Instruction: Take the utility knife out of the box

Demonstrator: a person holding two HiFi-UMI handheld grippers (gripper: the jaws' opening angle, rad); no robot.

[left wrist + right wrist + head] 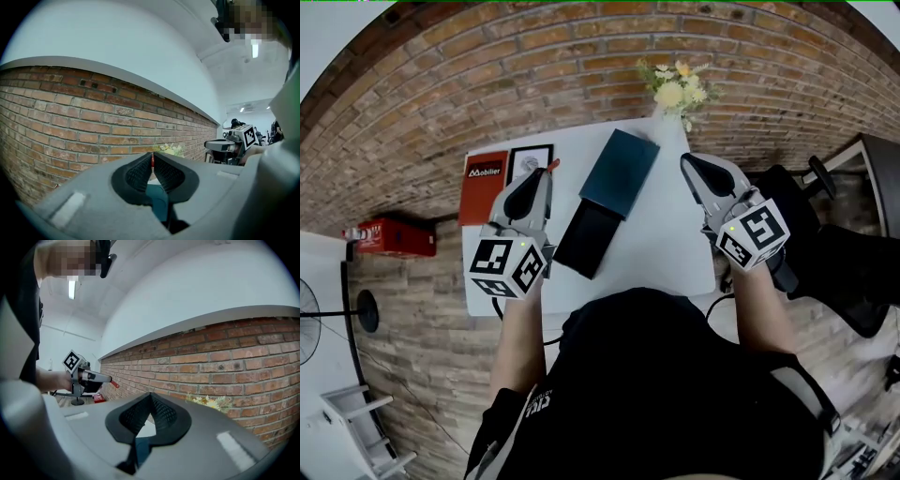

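**Clerk:** Item one, utility knife (151, 161). Location?

**Checker:** Out of the box (589, 240). It is up in the air to the box's left, clear of its rim. Only a slim red sliver shows, so calling it the knife is a judgement.

**Clerk:** Item two, left gripper (546, 176). Condition?

**Checker:** Clamped on that red sliver, at the very tips of the jaws. No more than an edge of it is pinched.

**Clerk:** Item three, right gripper (687, 161)?

**Checker:** Jaws together with nothing between them. It is held well off to the box's right.

**Clerk:** Hazards on file?

**Checker:** One: with so shallow a hold, the knife could pivot or slide free. Any jolt would drop it onto the table (675, 253) left of the box, or onto the red booklet (483, 187) there. Two: whether the blade is retracted cannot be told, so a fall could land it edge-first. Three: the idle gripper is too far right of the box to steady anything. The teal lid (620, 172), just behind the box, is unaffected.
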